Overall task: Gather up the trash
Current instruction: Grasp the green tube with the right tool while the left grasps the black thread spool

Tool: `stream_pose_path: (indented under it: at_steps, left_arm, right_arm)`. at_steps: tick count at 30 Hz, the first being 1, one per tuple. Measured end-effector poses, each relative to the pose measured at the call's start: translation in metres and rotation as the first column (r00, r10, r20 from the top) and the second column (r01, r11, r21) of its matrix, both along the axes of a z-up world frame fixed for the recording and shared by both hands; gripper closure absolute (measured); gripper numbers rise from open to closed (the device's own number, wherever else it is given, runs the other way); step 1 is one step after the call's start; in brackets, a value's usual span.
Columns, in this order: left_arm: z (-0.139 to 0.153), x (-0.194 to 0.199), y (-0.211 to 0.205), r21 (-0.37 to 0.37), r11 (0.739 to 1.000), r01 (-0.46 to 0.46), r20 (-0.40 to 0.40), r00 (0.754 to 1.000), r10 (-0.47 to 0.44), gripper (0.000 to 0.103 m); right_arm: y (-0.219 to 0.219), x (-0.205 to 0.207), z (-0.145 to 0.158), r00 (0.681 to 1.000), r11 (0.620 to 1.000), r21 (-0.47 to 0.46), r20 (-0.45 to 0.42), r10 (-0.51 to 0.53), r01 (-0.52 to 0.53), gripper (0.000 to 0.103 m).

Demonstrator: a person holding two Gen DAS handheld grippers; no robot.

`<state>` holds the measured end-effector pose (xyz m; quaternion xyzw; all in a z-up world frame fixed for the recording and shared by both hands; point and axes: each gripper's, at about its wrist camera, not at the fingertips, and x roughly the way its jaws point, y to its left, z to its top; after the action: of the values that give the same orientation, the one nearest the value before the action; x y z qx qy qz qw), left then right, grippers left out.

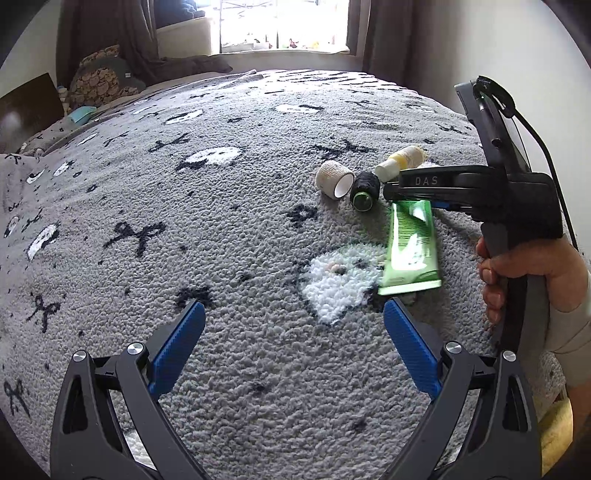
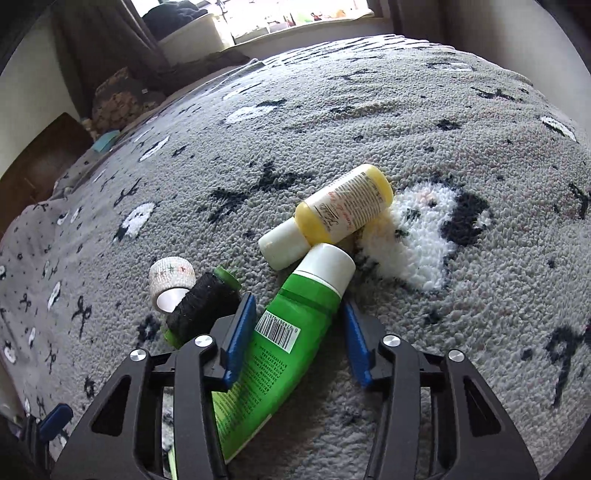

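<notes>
A green tube (image 2: 291,332) with a white cap lies on the grey blanket (image 1: 221,229). My right gripper (image 2: 298,301) straddles its upper body, both blue pads against its sides. In the left wrist view the right gripper (image 1: 391,192) comes in from the right over the green tube (image 1: 412,243). Touching the cap is a yellow bottle (image 2: 347,206) on its side. To the left lie a black thread spool (image 2: 203,306) and a white tape roll (image 2: 171,280). My left gripper (image 1: 294,305) hovers open over bare blanket, left of the tube.
A hand (image 1: 524,273) holds the right tool. Patterned pillows (image 1: 99,77) lie at the bed's far left. A bright window (image 1: 284,26) with brown curtains is behind. The blanket stretches wide to the left and far side.
</notes>
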<state>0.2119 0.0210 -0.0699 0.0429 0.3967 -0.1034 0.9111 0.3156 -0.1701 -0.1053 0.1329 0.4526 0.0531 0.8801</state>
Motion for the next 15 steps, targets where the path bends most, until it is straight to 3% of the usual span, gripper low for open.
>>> stream_pose_path:
  at_steps: [5,9,15]
  left_arm:
    - [0.000,0.012,-0.009,0.014,1.000,0.009,0.002,1.000,-0.009,0.012]
    - [0.003,0.026,-0.027,0.027,0.999,0.040,0.027,0.999,-0.040,0.013]
    - [0.005,0.050,-0.059,0.029,0.993,0.115,0.053,0.992,-0.116,0.034]
  right_arm:
    - [-0.015,0.000,0.009,1.000,0.998,-0.057,0.008,0.028,-0.027,0.070]
    - [-0.038,-0.006,0.020,0.999,0.994,-0.108,0.032,0.026,-0.023,0.071]
    - [-0.061,-0.024,0.039,0.995,0.987,-0.156,0.076,0.056,-0.044,0.071]
